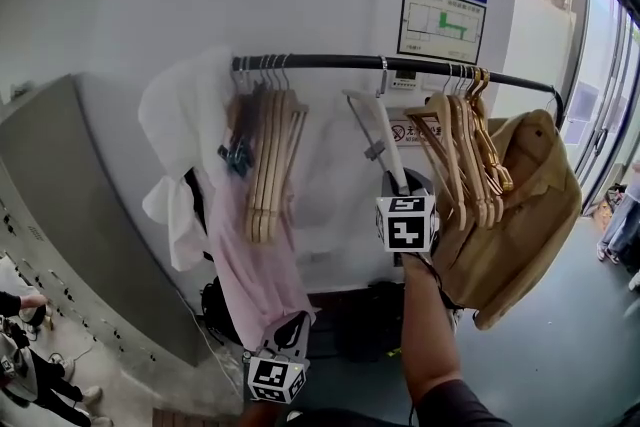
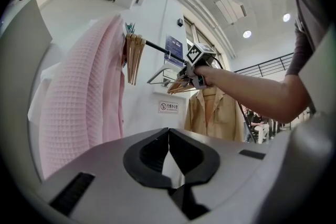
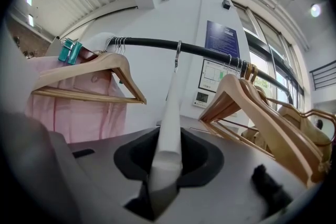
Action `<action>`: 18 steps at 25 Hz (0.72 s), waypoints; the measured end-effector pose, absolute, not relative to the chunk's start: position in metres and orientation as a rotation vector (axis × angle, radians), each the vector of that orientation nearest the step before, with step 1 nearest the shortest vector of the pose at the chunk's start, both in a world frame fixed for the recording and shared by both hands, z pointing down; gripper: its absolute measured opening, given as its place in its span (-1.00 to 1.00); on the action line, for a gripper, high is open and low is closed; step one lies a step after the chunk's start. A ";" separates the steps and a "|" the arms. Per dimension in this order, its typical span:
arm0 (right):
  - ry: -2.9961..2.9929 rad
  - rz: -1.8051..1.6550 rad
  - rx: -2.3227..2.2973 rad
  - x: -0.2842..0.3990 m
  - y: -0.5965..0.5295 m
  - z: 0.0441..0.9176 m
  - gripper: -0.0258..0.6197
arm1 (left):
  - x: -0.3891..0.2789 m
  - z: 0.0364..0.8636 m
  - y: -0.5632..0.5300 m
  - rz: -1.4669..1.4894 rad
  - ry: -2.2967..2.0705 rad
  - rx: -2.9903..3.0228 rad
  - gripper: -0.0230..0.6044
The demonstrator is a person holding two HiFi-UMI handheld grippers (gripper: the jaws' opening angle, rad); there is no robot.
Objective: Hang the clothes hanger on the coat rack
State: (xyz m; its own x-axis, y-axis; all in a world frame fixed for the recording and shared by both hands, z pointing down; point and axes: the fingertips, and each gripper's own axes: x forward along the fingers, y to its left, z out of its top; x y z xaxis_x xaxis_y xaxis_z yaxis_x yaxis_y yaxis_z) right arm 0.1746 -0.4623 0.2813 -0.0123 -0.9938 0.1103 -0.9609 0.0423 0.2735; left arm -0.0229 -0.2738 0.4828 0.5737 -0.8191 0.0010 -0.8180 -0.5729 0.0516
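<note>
A black rail (image 1: 330,61) of the coat rack runs across the wall. A white hanger (image 1: 390,150) has its metal hook (image 1: 383,75) over the rail between two groups of wooden hangers. My right gripper (image 1: 400,187) is raised to it and shut on the hanger's lower arm. In the right gripper view the white hanger (image 3: 170,107) runs from between my right gripper's (image 3: 168,136) jaws up to the rail (image 3: 152,44). My left gripper (image 1: 292,327) hangs low by a pink garment, its jaws (image 2: 168,134) closed tip to tip with nothing in them.
Wooden hangers (image 1: 270,165) hang left of the white one, more (image 1: 465,145) to its right with a tan jacket (image 1: 520,215). A pink garment (image 1: 250,255) and a white one (image 1: 180,145) hang at the rail's left end. Grey lockers (image 1: 70,215) stand left.
</note>
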 end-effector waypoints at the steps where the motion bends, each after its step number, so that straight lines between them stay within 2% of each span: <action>1: -2.051 -0.170 1.987 0.173 -0.462 0.282 -0.64 | -0.024 0.482 -0.275 -0.040 -1.444 2.743 -0.90; 6: -2.014 -0.271 2.031 0.171 -0.456 0.276 -0.63 | -0.030 0.481 -0.279 -0.047 -1.468 2.732 -0.90; 10: -2.065 -0.387 2.127 0.178 -0.436 0.260 -0.35 | -0.033 0.473 -0.286 -0.061 -1.488 2.744 -0.90; 18: -2.158 -0.486 2.152 0.186 -0.350 0.266 -0.28 | -0.026 0.437 -0.303 -0.120 -1.478 2.814 -0.89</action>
State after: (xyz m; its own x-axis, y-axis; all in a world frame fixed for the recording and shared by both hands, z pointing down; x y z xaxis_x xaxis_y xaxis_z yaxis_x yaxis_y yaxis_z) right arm 0.1865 -0.3505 0.2662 -0.0269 -0.9832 -0.1804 -0.9657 -0.0211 0.2589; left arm -0.0264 -0.3033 0.4365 0.5655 -0.8204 -0.0851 -0.8233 -0.5676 0.0004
